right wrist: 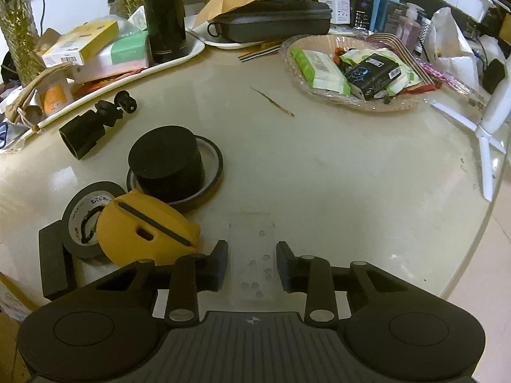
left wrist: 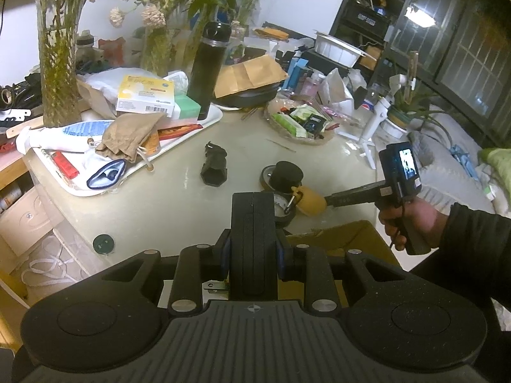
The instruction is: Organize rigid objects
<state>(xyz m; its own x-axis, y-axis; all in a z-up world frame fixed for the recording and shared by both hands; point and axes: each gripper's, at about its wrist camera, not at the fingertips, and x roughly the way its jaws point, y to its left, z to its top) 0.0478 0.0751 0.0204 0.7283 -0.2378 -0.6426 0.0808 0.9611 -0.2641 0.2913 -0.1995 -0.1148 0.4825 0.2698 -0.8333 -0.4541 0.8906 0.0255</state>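
Observation:
My left gripper is shut on a black rectangular block that sticks out forward between its pads. The block's tip reaches a black tape roll. In the right wrist view a clear plastic plate with small holes sits between the pads of my right gripper, which is shut on its side edges. Just left of it lies a yellow case leaning on the tape roll. The held black block shows at the left edge. A black cylinder stands on a brown tape ring.
A black mount lies near a white tray crowded with boxes and a black bottle. A glass dish of packets and a white tripod stand at the right. A cardboard box sits at the table's near edge.

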